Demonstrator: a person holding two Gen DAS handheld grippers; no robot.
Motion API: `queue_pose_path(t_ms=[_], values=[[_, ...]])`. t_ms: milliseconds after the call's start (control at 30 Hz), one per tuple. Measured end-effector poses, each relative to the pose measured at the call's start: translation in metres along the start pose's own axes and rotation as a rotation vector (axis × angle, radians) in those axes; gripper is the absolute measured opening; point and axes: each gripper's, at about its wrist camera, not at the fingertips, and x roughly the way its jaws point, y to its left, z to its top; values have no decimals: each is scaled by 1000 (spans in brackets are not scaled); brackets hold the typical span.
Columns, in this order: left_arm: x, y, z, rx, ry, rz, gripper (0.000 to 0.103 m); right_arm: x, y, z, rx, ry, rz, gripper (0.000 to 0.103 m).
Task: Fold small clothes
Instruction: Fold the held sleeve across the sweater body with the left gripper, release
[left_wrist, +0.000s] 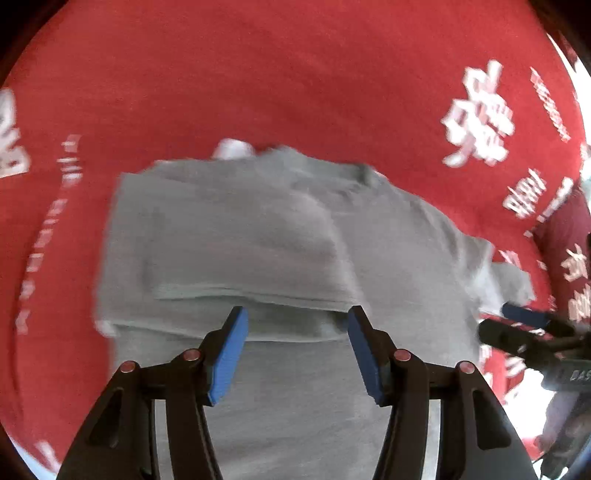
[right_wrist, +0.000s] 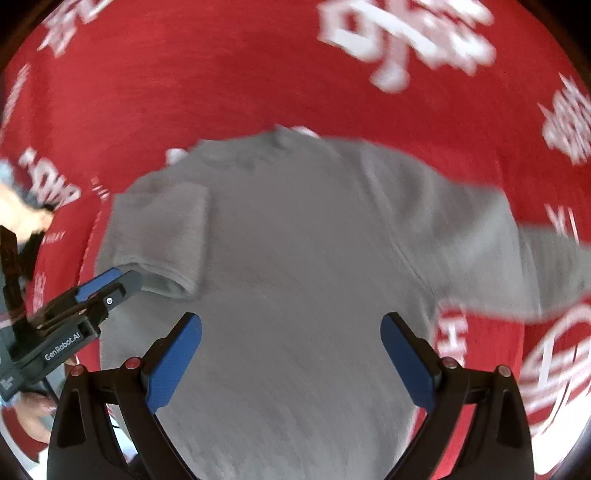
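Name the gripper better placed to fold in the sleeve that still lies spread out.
Right. The spread sleeve lies on the right gripper's side; the left gripper hovers over the folded sleeve. Both are open.

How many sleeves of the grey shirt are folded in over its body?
1. The left short sleeve lies folded across the grey cotton T-shirt; the right sleeve is spread out on the red printed cloth.

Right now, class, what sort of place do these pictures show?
Probably a home or workshop folding surface: a grey shirt lies on a red cloth printed with white characters, one sleeve already folded in. The room itself is out of view.
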Motion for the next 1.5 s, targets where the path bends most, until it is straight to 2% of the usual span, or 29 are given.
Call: queue_pose_path(t_ms=[67, 133, 167, 267, 367, 433, 500, 533, 567, 600, 667, 767, 833, 967, 1033, 1100, 1133, 1233, 1300, 1333, 1367, 1400, 1500], values=[[-7, 28, 3, -52, -25, 78, 57, 3, 28, 11, -103, -23, 10, 99], [-5, 55, 4, -90, -17, 147, 57, 12, 66, 20, -251, -49, -5, 99], [0, 71, 4, -113, 2, 195, 57, 17, 83, 20, -317, -57, -22, 99], [12, 96, 3, -123, 31, 265, 57, 42, 139, 15, -570, -80, -128, 99], [19, 110, -2, -127, 61, 262, 57, 66, 169, 7, -730, -93, -225, 98], [23, 115, -5, -139, 70, 249, 57, 88, 183, 5, -814, -89, -329, 97], [26, 115, -8, -137, 76, 250, 57, 106, 187, 10, -845, -77, -420, 86], [26, 116, -9, -140, 75, 247, 57, 110, 185, 14, -835, -64, -431, 55], [25, 117, -9, -144, 75, 242, 57, 110, 180, 18, -804, -46, -400, 16], [27, 115, -9, -146, 78, 240, 57, 104, 170, 25, -730, -29, -338, 13], [30, 112, -6, -144, 81, 240, 57, 85, 145, 41, -535, -45, -217, 14], [31, 112, -5, -139, 84, 241, 57, 52, 89, 55, -215, -113, -25, 14], [31, 110, -4, -137, 84, 237, 57, 40, 36, 53, 31, -136, 83, 14], [33, 102, -3, -127, 86, 231, 57, 58, -40, 32, 368, -82, 244, 14], [33, 97, -3, -119, 81, 233, 57, 77, -70, 17, 499, -32, 300, 20], [30, 92, -1, -107, 76, 210, 57, 88, -87, 5, 588, -1, 356, 20], [27, 87, -1, -99, 73, 207, 57, 89, -96, 1, 634, -22, 400, 23], [18, 74, 0, -64, 76, 184, 57, 84, -104, -2, 670, -38, 429, 37], [9, 64, 2, -34, 65, 182, 58, 79, -104, -1, 653, -22, 427, 40], [5, 59, 3, -22, 59, 179, 62, 74, -103, 1, 627, -11, 414, 41], [0, 55, 4, -14, 53, 173, 77, 69, -99, 0, 603, -7, 402, 43], [-10, 47, 5, -5, 25, 159, 83, 61, -93, -1, 556, 2, 372, 44], [-22, 29, 9, 30, -3, 140, 83, 51, -82, -6, 480, 21, 339, 51]])
